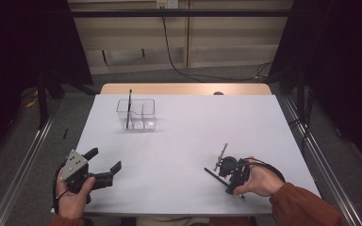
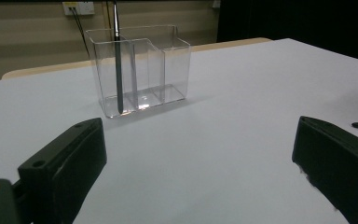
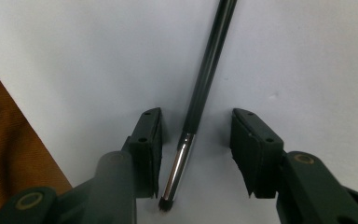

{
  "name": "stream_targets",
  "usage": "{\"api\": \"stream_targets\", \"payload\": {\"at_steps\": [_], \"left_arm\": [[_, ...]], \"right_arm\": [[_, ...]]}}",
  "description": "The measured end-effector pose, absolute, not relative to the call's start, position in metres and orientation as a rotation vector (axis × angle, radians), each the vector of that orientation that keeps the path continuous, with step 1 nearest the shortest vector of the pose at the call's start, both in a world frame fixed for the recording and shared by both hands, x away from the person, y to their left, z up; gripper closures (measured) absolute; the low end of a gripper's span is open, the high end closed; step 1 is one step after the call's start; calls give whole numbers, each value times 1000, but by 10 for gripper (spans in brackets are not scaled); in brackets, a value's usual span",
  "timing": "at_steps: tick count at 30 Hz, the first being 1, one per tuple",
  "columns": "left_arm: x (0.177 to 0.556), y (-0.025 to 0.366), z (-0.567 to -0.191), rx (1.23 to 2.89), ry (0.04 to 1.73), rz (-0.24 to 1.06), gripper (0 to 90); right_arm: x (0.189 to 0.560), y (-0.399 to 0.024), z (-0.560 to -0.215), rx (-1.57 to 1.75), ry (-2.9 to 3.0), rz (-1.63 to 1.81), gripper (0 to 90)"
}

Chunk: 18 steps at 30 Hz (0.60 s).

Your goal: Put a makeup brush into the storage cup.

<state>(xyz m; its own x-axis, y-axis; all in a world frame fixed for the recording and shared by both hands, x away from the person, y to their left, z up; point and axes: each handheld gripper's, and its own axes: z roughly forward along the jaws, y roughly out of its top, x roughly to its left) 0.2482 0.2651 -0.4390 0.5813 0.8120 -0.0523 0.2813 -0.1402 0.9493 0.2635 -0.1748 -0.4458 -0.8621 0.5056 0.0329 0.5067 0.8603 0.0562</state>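
From above, a person's right gripper (image 1: 229, 173) tips down over a dark brush (image 1: 216, 177) lying on the white table (image 1: 184, 127) near its front edge, while the left gripper (image 1: 104, 170) waits with jaws spread, holding nothing, well clear at the front left. Toward the far side a clear divided holder (image 1: 136, 114) already keeps one brush (image 1: 129, 108) upright (a likely destination for the loose one).

The left gripper view faces the holder (image 2: 140, 70) between its parted jaws, the standing brush (image 2: 118, 65) in the left-hand compartment.

The right gripper view looks straight down: its jaws straddle the loose brush (image 3: 200, 100) at the metal ferrule, apart from it on both sides, apparently poised to close; whether the tips touch the table is unclear.
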Motion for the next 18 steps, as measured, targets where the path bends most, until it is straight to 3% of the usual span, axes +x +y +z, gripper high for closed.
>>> {"api": "stream_targets", "payload": {"at_steps": [6,14,18], "left_arm": [[249,265,-439,1695,923,597,29],[249,265,-439,1694,924,596,29],[249,265,-440,1694,925,595,29]], "right_arm": [[264,-175,-445,-822,-3009,-102,610],[266,-177,-445,-829,-2999,-115,802],[268,-181,-445,-863,-2971,-143,848]]}}
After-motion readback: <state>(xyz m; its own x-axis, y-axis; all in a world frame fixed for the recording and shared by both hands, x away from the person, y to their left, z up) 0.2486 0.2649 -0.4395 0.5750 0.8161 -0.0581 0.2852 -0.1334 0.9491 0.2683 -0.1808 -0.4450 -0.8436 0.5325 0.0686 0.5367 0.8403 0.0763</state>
